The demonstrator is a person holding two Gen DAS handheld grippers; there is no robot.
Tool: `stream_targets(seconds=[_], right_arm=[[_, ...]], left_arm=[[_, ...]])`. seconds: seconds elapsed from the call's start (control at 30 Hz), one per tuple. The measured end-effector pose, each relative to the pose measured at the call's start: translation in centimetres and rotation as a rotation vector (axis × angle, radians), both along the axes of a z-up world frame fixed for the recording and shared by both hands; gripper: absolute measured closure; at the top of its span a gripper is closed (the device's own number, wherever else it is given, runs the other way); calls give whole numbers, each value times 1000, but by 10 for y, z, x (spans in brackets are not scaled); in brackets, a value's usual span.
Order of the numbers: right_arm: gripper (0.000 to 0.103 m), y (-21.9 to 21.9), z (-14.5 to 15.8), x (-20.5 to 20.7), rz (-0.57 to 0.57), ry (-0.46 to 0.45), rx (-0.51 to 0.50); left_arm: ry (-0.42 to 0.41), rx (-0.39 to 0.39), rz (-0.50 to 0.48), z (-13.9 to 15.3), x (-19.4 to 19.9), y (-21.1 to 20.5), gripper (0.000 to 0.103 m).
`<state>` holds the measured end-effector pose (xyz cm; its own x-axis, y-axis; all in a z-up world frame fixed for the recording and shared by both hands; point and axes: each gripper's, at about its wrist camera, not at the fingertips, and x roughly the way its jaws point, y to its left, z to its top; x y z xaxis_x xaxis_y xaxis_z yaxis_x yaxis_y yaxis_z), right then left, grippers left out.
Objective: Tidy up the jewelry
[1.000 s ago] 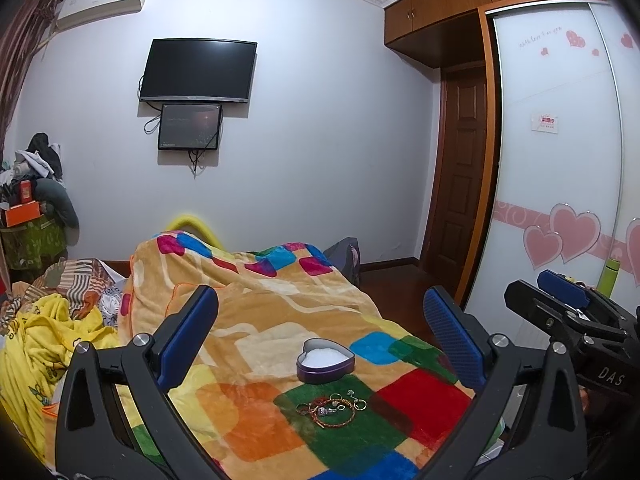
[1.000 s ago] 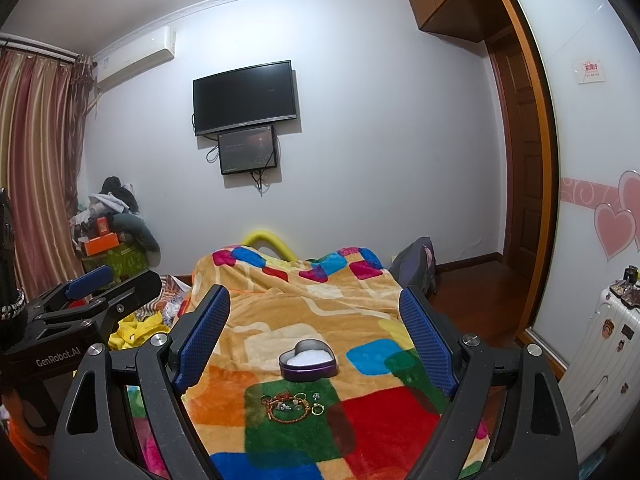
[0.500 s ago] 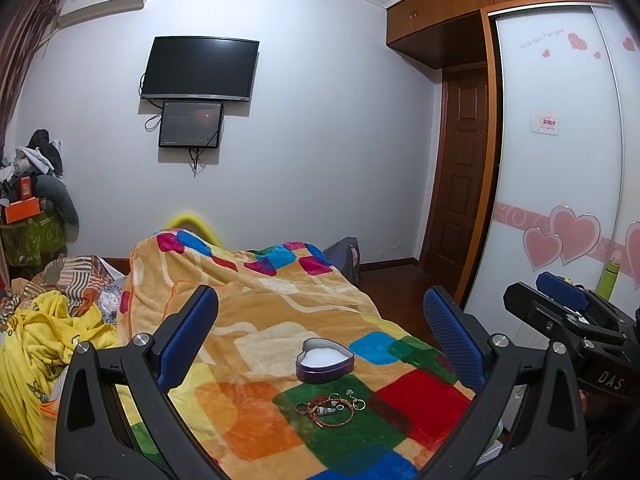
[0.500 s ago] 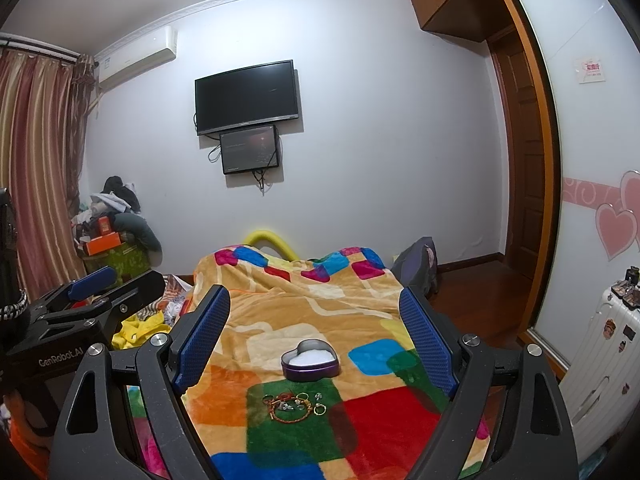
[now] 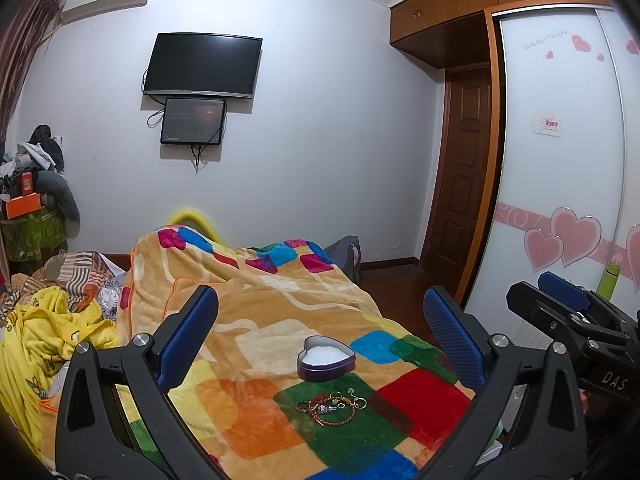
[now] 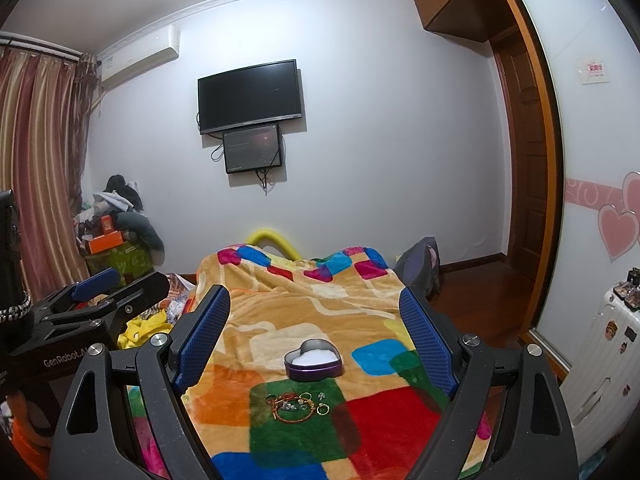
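A purple heart-shaped tin (image 5: 326, 359) with white lining sits open on the colourful blanket; it also shows in the right wrist view (image 6: 313, 361). Just in front of it lies a small pile of jewelry (image 5: 331, 403): a red-orange bracelet and several rings, on a green patch, also in the right wrist view (image 6: 298, 402). My left gripper (image 5: 320, 328) is open and empty, held above and short of the pile. My right gripper (image 6: 314, 328) is open and empty, likewise above the bed. Each gripper shows at the other view's edge.
The patchwork blanket (image 5: 260, 344) covers the bed (image 6: 360, 412). Yellow bedding (image 5: 44, 332) is heaped at the left. A white suitcase (image 6: 600, 364) stands at the right by the wardrobe doors (image 5: 560, 200). A TV (image 5: 202, 65) hangs on the far wall.
Both views have shifted very slightly; the grippers stay open and the tin and jewelry have not moved.
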<state>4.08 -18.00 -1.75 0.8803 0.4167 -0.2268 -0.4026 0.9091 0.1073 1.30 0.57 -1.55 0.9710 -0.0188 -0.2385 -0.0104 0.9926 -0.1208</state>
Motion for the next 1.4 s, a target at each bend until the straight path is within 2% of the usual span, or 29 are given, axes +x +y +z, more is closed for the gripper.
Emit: stream_targets(seconds=[0.53, 0.73, 0.93, 1.03, 1.3, 1.4], right_arm=[[19, 2, -4, 5, 0, 22, -6], [19, 4, -17, 21, -7, 71, -26], [19, 3, -45, 45, -28, 163, -60], [19, 3, -65, 62, -43, 229, -89], [19, 6, -107, 92, -34, 366, -155], [25, 8, -120, 101, -19, 408, -167]], left_arm=[[28, -10, 3, -6, 10, 5, 0], [88, -30, 16, -23, 28, 14, 0], [188, -33, 75, -55, 57, 31, 0], [248, -40, 81, -74, 71, 38, 4], [457, -95, 56, -139, 109, 56, 27], [519, -105, 28, -158, 120, 56, 36]])
